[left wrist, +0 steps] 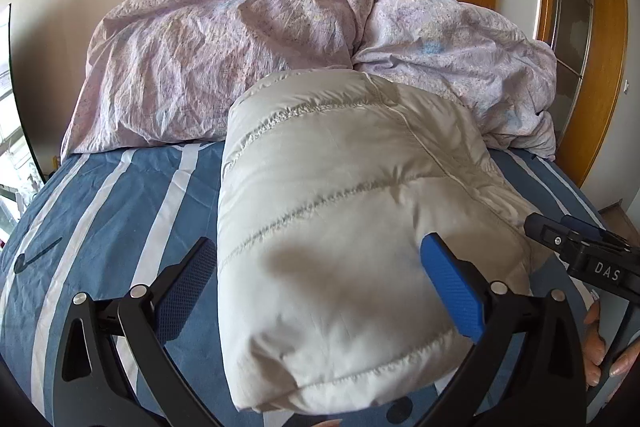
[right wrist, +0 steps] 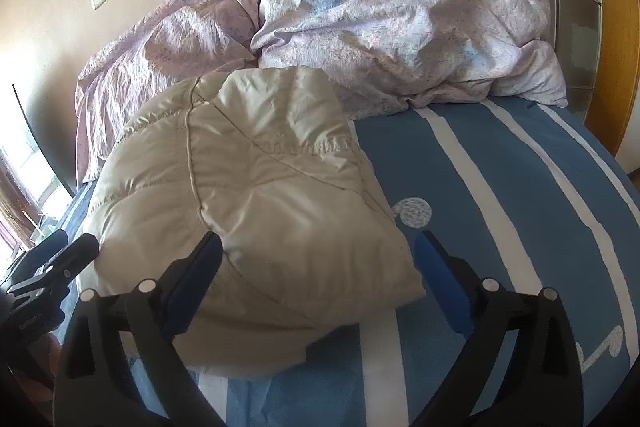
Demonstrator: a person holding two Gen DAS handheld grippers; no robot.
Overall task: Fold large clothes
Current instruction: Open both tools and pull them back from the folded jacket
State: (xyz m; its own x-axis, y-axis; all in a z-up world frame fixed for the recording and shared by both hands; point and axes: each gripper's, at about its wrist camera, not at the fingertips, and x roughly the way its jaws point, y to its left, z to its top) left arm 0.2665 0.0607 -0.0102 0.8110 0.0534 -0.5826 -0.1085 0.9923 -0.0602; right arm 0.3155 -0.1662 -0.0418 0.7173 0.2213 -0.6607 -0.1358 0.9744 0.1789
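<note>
both tools, left tool (left wrist: 320,291) and right tool (right wrist: 320,279), gape wide, unladen, over puffy quilted jacket (left wrist: 344,211).

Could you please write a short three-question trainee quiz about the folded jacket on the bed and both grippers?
1. True or false: the left gripper is clamped shut on the puffer jacket.
2. What lies behind the jacket? A) crumpled lilac duvet B) suitcase C) laptop
3. What pattern has the bedsheet got?

Key: 1 false, its jaws stand open around the jacket; 2 A; 3 white stripes on blue.
</note>
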